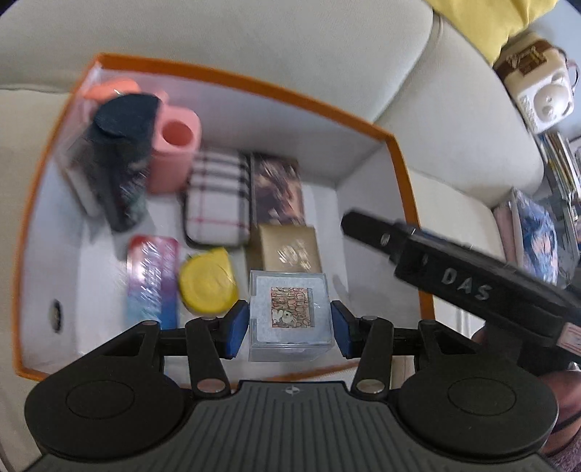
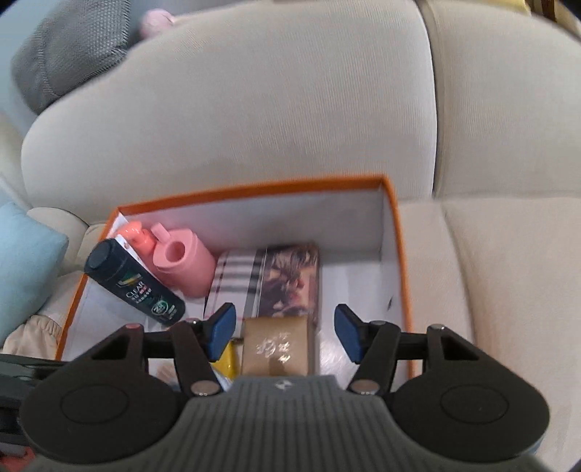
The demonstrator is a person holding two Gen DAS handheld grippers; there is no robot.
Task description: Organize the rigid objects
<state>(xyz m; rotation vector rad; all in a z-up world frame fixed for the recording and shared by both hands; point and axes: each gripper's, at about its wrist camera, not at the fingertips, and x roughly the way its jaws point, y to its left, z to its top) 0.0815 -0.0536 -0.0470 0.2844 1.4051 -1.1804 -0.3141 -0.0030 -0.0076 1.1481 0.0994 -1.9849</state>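
My left gripper (image 1: pixel 289 326) points steeply down into the orange-rimmed box (image 1: pixel 254 85), which sits on a beige sofa (image 1: pixel 236 32). Its blue fingers (image 1: pixel 236 328) pinch a clear cube case (image 1: pixel 289 317) with a patterned picture on its top face; each pad lies flush against a side wall of the case, which is at the near edge of the box, just in front of the gold box (image 1: pixel 287 248). Just left of the case lies a yellow round lid (image 1: pixel 207 285), and left of that a flat iridescent packet (image 1: pixel 154 279). Behind the gold box lies a dark patterned box (image 1: pixel 277 192), with a plaid case (image 1: pixel 218 198) touching its left side. At the far left corner stand a pink container (image 1: pixel 174 156) and a dark bottle (image 1: pixel 120 163), the bottle tilted. My right gripper (image 2: pixel 285 330) hovers above the same box (image 2: pixel 254 188); its fingers (image 2: pixel 221 328) are spread apart, with nothing between the pads, and the gold box (image 2: pixel 277 348) shows below the gap. From this view the dark bottle (image 2: pixel 134 283) leans across the left wall beside the pink container (image 2: pixel 185 261). In the left wrist view the right gripper's black body (image 1: pixel 454 276) crosses the right side of the box.
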